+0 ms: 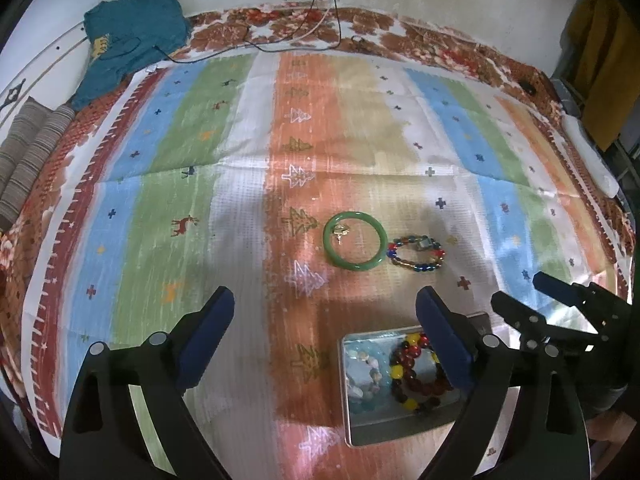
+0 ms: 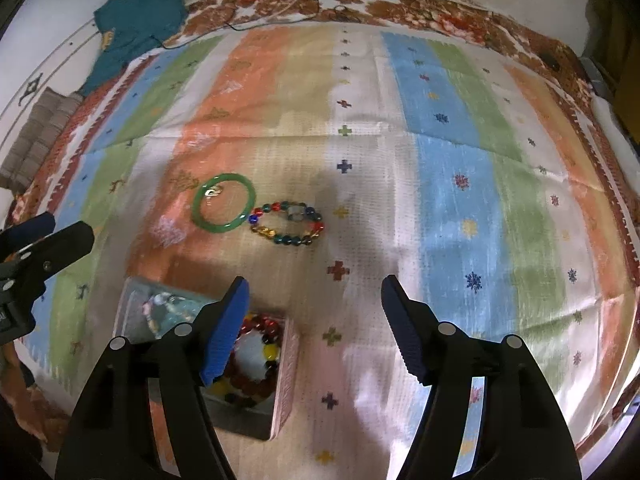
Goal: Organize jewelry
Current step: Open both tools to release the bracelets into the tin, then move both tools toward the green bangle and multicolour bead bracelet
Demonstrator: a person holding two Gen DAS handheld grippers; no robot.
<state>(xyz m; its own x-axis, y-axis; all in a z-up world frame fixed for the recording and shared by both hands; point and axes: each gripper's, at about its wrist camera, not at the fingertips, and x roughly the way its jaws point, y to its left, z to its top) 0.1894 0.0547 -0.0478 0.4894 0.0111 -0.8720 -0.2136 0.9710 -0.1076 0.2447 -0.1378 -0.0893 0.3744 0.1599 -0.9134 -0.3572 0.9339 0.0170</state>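
Observation:
A green jade bangle (image 1: 354,241) (image 2: 223,203) lies on the striped cloth with a small gold piece (image 1: 340,232) (image 2: 213,192) inside its ring. A multicoloured bead bracelet (image 1: 416,252) (image 2: 287,222) lies just right of it. An open tin box (image 1: 352,408) (image 2: 286,376) holds a red-and-yellow bead bracelet (image 1: 414,372) (image 2: 256,360) and a pale bead bracelet (image 1: 362,372) (image 2: 158,308). My left gripper (image 1: 324,320) is open and empty, above the box's left side. My right gripper (image 2: 316,308) is open and empty, just right of the box; it also shows in the left wrist view (image 1: 532,300).
The striped cloth (image 1: 180,184) (image 2: 460,168) covers a floral bedspread (image 1: 360,24). A teal knitted garment (image 1: 132,36) (image 2: 136,20) and thin cables (image 1: 320,8) lie at the far edge. Striped cushions (image 1: 28,156) sit at the left.

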